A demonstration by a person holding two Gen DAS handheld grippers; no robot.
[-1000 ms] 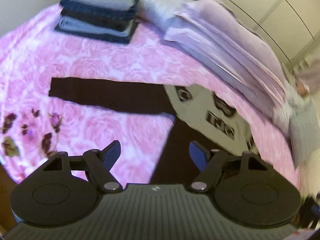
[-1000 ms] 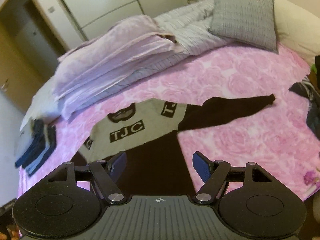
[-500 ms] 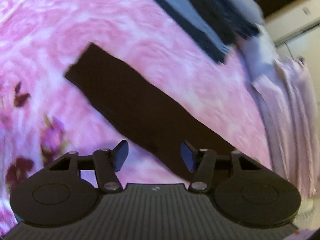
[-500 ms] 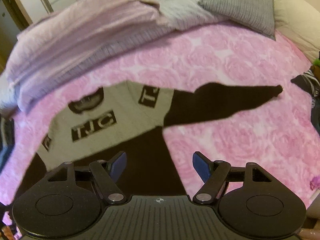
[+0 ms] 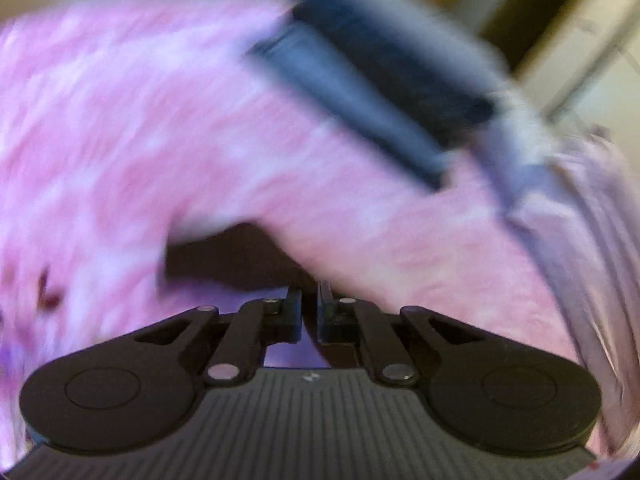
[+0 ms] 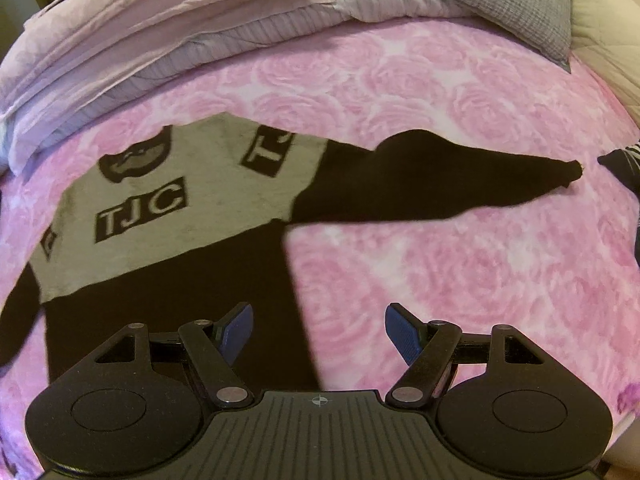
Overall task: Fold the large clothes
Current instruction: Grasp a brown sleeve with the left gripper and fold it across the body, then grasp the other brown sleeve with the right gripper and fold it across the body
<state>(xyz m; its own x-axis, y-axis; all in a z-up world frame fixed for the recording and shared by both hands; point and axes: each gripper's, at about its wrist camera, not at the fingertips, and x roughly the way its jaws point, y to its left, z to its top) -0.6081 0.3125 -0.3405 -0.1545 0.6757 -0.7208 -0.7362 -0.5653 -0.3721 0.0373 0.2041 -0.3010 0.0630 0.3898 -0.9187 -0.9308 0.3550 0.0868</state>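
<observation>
The left gripper [image 5: 309, 300] points steeply down at the bed, its fingers drawn together; the dark end of the sweater's sleeve [image 5: 236, 256] lies right at the tips, and through the heavy blur it seems pinched between them, though that cannot be confirmed. Past it runs the pink rose-print bedspread [image 5: 160, 120], and toward the far edge of the bed sits a stack of folded dark and grey clothes [image 5: 384, 92].

The right gripper [image 6: 319, 330] tilts more sharply downward, its blue-padded fingers [image 6: 402, 334] wide apart with nothing between them. It hovers over the near side edge of the sweater [image 6: 168, 308], the left pad above the black lower body and the right pad above bare bedspread [image 6: 440, 260]. The sweater lies flat and spread out (grey chest panel with "TJC" lettering, black below), one black sleeve [image 6: 432, 192] stretched toward the right edge of the bed. Beyond it, along the far edge, are a folded pale lilac duvet [image 6: 160, 12] and a grey pillow [image 6: 504, 0] near the far right corner.
</observation>
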